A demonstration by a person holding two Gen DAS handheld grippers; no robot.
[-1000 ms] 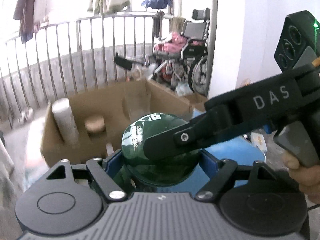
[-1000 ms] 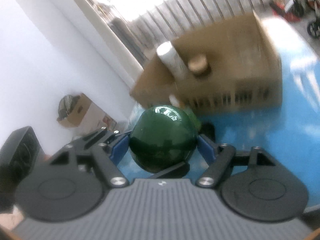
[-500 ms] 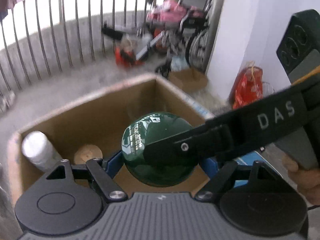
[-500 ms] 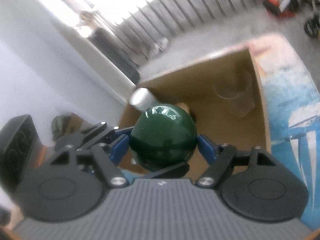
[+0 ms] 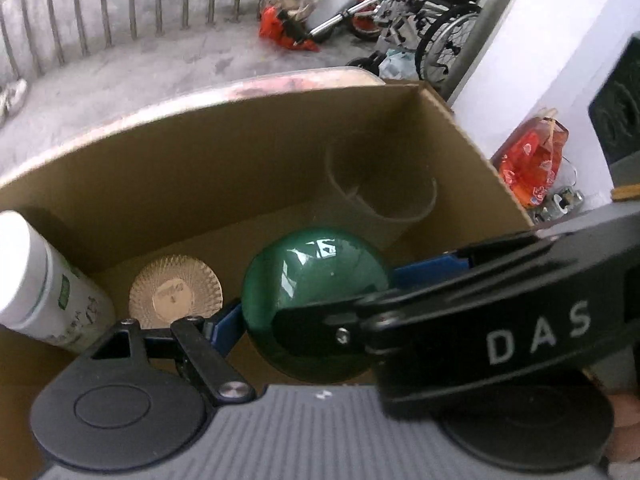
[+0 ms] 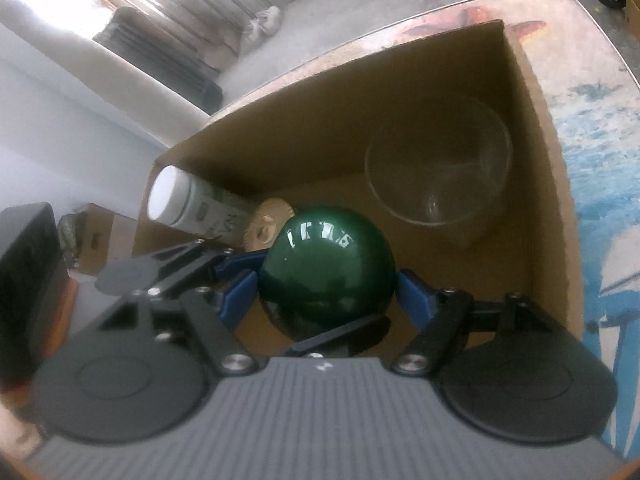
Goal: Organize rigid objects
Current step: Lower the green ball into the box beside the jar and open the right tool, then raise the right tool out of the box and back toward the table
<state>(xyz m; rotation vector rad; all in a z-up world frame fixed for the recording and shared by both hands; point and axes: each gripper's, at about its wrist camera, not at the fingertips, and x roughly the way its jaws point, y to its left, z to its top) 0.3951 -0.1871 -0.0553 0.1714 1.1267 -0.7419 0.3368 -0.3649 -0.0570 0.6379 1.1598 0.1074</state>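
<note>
A glossy dark green ball (image 5: 316, 280) (image 6: 324, 268) hangs over the inside of an open cardboard box (image 5: 460, 128) (image 6: 520, 80). My left gripper (image 5: 320, 300) is shut on it, one blue pad against its left side. The right gripper's black arm crosses in front and hides the other pad. In the right wrist view my right gripper (image 6: 326, 292) is shut on the same ball, blue pads pressing on both sides. In the box stand a white canister (image 5: 36, 280) (image 6: 188, 204), a round tan lid (image 5: 176, 292) (image 6: 268, 220) and a clear glass bowl (image 5: 384, 192) (image 6: 440, 172).
The box sits on a table with a blue patterned cover (image 6: 592, 160). Beyond it lie a concrete floor, a metal railing (image 5: 120, 8), a wheelchair (image 5: 432, 8) and a red bag (image 5: 532, 164). A small carton (image 6: 96, 232) stands by the white wall.
Both grippers have carried the green ball forward and downward, from in front of the box to over its open inside. The box contents now show from above. Both grips are unchanged.
</note>
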